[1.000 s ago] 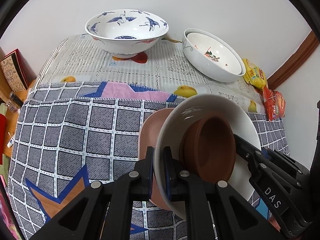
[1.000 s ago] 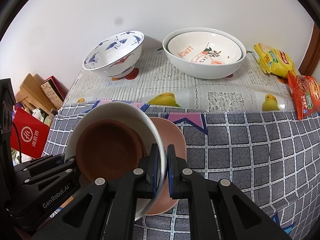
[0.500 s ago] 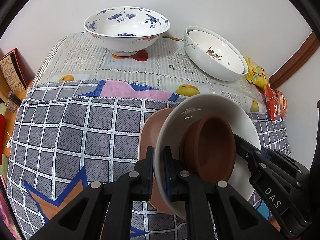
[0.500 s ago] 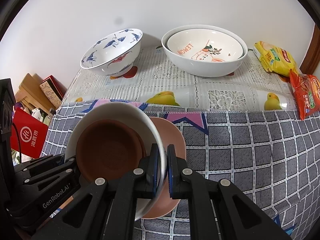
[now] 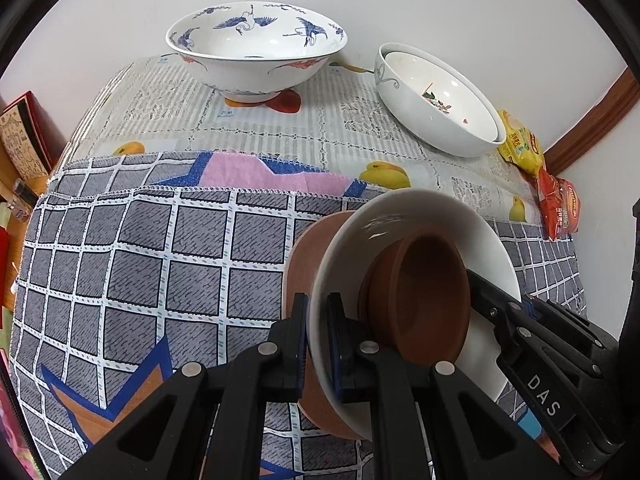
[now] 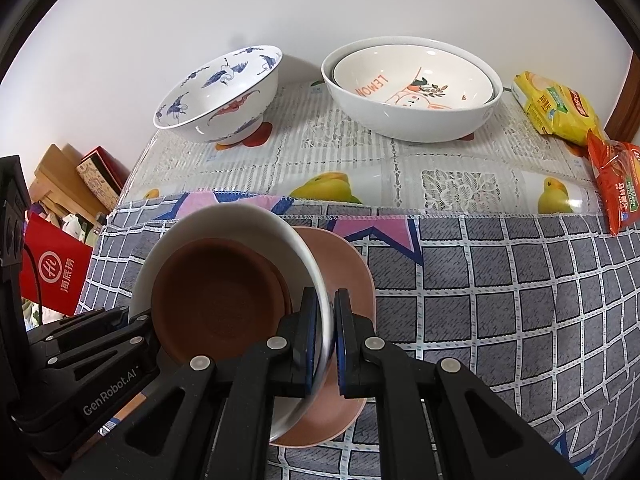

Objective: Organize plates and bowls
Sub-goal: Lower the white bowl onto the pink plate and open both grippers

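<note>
Above the grey checked cloth [image 5: 132, 264] on the table, a white ceramic plate [image 5: 404, 216] is held tilted w/ a brown clay saucer [image 5: 424, 300] nested in it. Its rim is pinched on one side by the left tool [image 5: 318, 340] and on the opp. side by the right tool [image 6: 325, 336], both pressed onto the rim. A pink rounded plate [image 6: 352, 272] is seen just behind the white one; whether they touch can't be told. Near the wall, on the lace-and-fruit vinyl cover [image 6: 360, 152], a blue crane-patterned porcelain bowl [image 5: 256, 52] is set, and beside it a large white bowl [image 6: 416, 116] w/ a smaller "LEMON" bowl [image 6: 412, 80] nested inside. Yellow and red snack packets [image 6: 560, 108] are laid at the right edge.
</note>
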`<state>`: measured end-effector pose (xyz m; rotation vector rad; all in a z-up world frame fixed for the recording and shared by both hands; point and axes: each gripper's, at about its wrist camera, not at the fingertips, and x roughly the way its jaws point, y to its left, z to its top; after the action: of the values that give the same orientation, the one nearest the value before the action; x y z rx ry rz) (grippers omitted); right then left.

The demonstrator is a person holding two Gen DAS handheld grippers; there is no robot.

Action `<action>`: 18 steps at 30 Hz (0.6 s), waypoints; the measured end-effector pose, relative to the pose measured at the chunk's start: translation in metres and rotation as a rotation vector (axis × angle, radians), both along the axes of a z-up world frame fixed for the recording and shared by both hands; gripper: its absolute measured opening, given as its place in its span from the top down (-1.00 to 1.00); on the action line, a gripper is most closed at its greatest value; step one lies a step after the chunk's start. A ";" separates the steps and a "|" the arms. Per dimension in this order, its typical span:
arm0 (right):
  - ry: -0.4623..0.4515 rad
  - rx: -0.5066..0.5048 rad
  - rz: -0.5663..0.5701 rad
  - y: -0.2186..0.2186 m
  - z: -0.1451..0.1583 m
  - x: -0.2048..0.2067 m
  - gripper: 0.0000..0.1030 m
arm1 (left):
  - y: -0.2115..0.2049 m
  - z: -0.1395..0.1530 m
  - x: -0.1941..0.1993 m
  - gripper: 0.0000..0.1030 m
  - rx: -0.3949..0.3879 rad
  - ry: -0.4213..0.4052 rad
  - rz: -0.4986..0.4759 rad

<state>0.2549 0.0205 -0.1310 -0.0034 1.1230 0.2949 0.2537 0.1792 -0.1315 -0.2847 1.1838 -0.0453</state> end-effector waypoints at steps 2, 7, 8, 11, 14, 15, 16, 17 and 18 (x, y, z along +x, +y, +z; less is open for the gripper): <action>0.005 -0.001 0.001 0.000 -0.002 0.001 0.84 | 0.001 -0.003 0.001 0.81 -0.002 0.005 0.001; 0.024 -0.001 0.004 0.001 -0.012 0.004 0.84 | 0.004 -0.010 0.003 0.81 -0.003 0.017 0.002; 0.028 -0.001 0.002 0.000 -0.014 0.005 0.84 | 0.005 -0.011 0.004 0.80 -0.007 0.015 0.003; 0.024 0.000 0.000 0.000 -0.015 0.005 0.84 | 0.004 -0.011 0.004 0.80 -0.004 0.010 0.001; 0.026 -0.005 0.008 0.001 -0.015 0.006 0.84 | 0.005 -0.012 0.005 0.80 -0.008 0.009 0.000; 0.026 -0.005 0.009 0.001 -0.015 0.006 0.84 | 0.005 -0.012 0.005 0.80 -0.009 0.008 0.000; 0.026 -0.004 0.009 0.001 -0.015 0.007 0.84 | 0.005 -0.012 0.005 0.80 -0.009 0.008 0.000; 0.025 -0.004 0.009 0.001 -0.015 0.006 0.84 | 0.005 -0.012 0.005 0.79 -0.007 0.008 -0.001; 0.026 0.000 0.007 0.000 -0.015 0.007 0.84 | 0.005 -0.012 0.005 0.79 -0.005 0.008 -0.004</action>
<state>0.2615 0.0207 -0.1462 -0.0033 1.1492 0.3015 0.2591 0.1841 -0.1439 -0.2873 1.1923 -0.0503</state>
